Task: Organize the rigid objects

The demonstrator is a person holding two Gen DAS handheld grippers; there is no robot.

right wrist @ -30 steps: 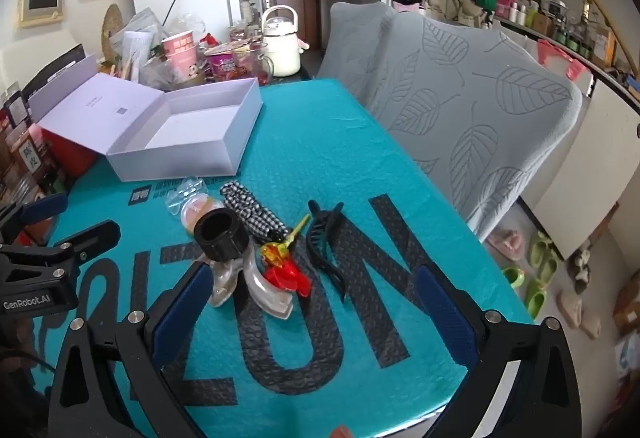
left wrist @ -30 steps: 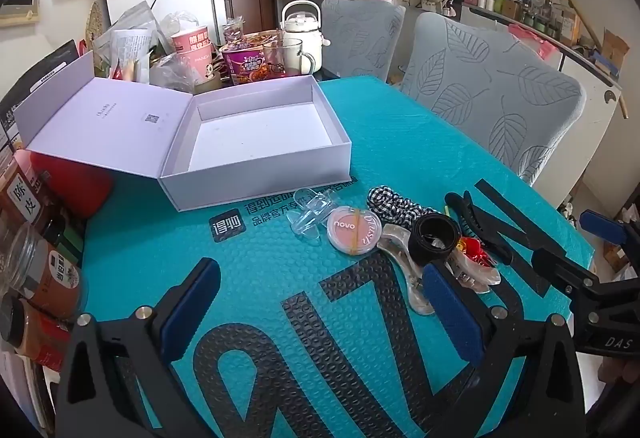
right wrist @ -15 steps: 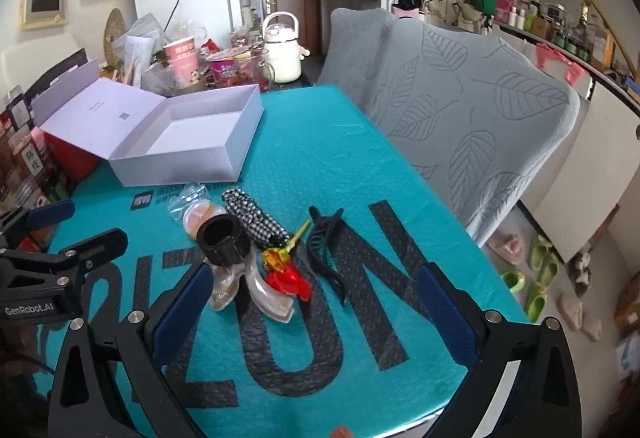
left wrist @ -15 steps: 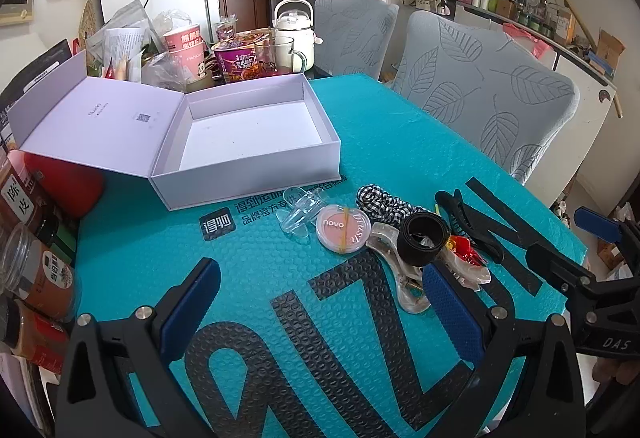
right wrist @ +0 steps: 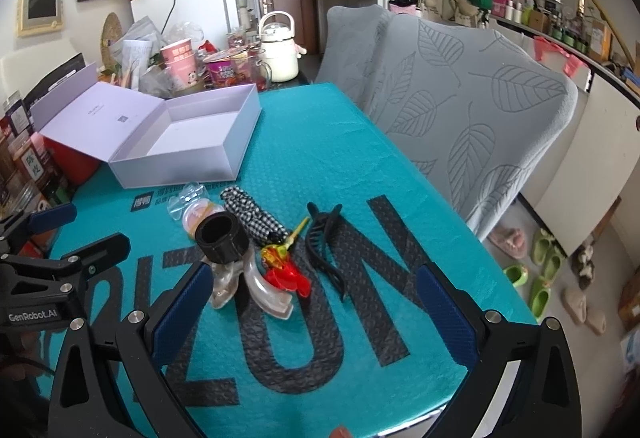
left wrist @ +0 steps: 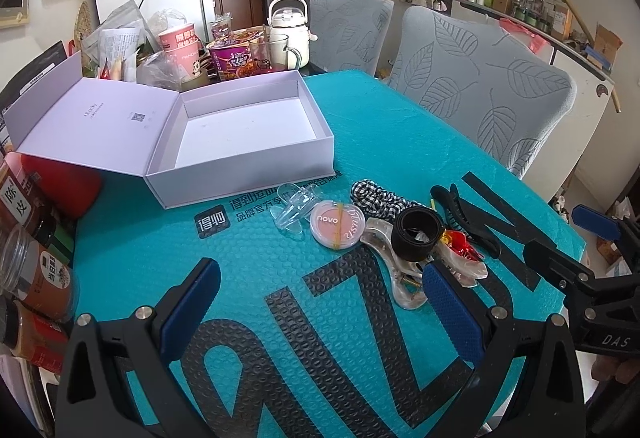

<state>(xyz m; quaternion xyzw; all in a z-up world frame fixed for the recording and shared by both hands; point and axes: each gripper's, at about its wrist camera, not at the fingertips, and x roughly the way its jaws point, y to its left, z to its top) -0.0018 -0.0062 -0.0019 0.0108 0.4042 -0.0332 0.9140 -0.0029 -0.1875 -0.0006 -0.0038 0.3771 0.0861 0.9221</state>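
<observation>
Hair clips [left wrist: 404, 258] lie right-front of, seemingly apart from, box [left wrist: 240, 162].

**Colours on the teal bench**

The bench [left wrist: 400, 142] cover is teal with black lettering. The open box [left wrist: 240, 142] is pale lilac. A checked black-and-white scrunchie [left wrist: 378, 196], peach compact [left wrist: 337, 224], black ring [left wrist: 418, 234], red clip [right wrist: 286, 272] and black claw clip [right wrist: 324, 242] lie nearby.

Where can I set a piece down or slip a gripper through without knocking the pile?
Free: the white box's bare inside; the teal mat between the box and the grey chairs; the near mat under both open grippers. Crowded: the row from clear clip to black claw clip, and the jars along the left edge.
</observation>
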